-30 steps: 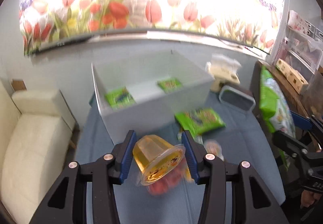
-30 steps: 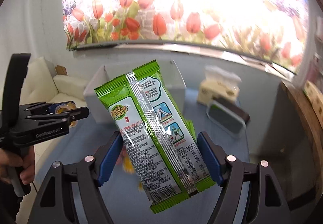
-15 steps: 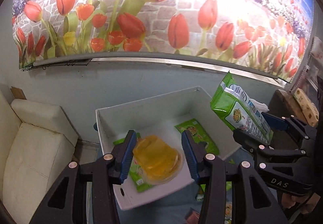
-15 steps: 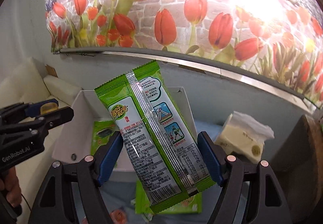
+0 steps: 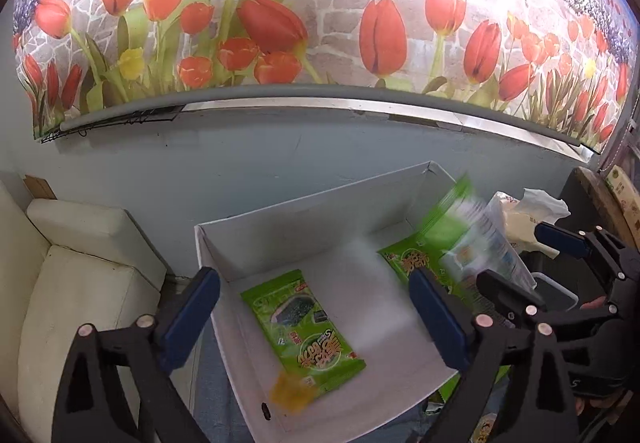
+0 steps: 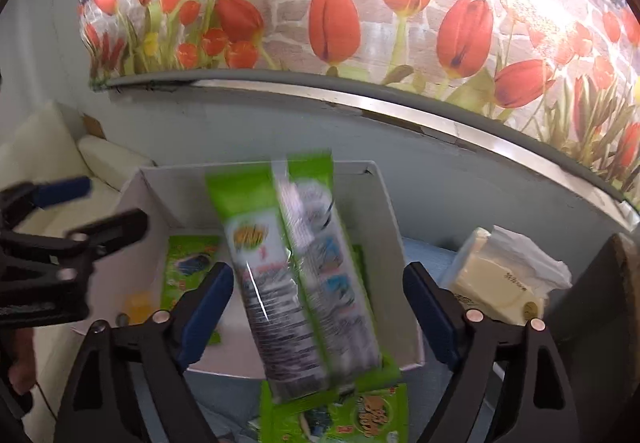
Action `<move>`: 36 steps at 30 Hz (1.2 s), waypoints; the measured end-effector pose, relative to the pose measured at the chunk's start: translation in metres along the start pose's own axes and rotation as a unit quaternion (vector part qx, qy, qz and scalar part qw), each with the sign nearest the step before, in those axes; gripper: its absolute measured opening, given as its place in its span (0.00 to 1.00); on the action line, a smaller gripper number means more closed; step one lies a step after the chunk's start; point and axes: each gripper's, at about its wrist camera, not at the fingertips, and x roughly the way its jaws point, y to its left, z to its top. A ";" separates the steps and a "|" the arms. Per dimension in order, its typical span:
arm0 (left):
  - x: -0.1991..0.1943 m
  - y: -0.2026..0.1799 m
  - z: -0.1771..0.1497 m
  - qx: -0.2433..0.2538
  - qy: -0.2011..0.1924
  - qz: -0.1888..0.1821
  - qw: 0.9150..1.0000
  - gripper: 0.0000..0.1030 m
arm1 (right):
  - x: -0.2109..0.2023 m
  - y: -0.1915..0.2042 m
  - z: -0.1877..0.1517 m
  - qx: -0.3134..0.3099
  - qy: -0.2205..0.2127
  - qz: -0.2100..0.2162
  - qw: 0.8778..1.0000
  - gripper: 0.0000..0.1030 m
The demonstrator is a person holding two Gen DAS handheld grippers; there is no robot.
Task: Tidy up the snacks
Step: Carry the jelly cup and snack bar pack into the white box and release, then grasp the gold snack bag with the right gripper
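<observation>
Over the white cardboard box (image 5: 320, 239), my left gripper (image 5: 316, 315) and right gripper (image 6: 318, 303) have just been opening: yellow jelly cup (image 5: 290, 395) and green snack packet (image 6: 304, 283) drop inside; another green packet (image 6: 340, 419) remains on the near surface.

A white box (image 5: 304, 235) is holding bright green snack packets (image 5: 308, 331) with yellow lettering and a blurred yellow jelly cup (image 5: 290, 395). Red tulips (image 5: 272, 23) are showing against grey brick behind.

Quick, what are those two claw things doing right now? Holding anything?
Left gripper: open, jaws just widened; the yellow jelly cup is blurred in the white box.
Right gripper: open, jaws just widened; the green snack bag is blurred, loose between them.
</observation>
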 end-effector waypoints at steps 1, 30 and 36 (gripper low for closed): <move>-0.001 0.001 0.000 -0.003 0.000 -0.004 1.000 0.95 | -0.001 0.000 -0.001 -0.001 -0.002 -0.001 1.000 0.89; -0.095 -0.051 -0.162 0.042 -0.005 -0.048 0.998 1.00 | -0.100 -0.012 -0.216 0.056 0.002 -0.002 0.998 0.93; -0.100 -0.051 -0.233 0.028 0.021 -0.042 0.999 1.00 | -0.081 0.001 -0.263 0.055 0.035 0.007 0.998 0.93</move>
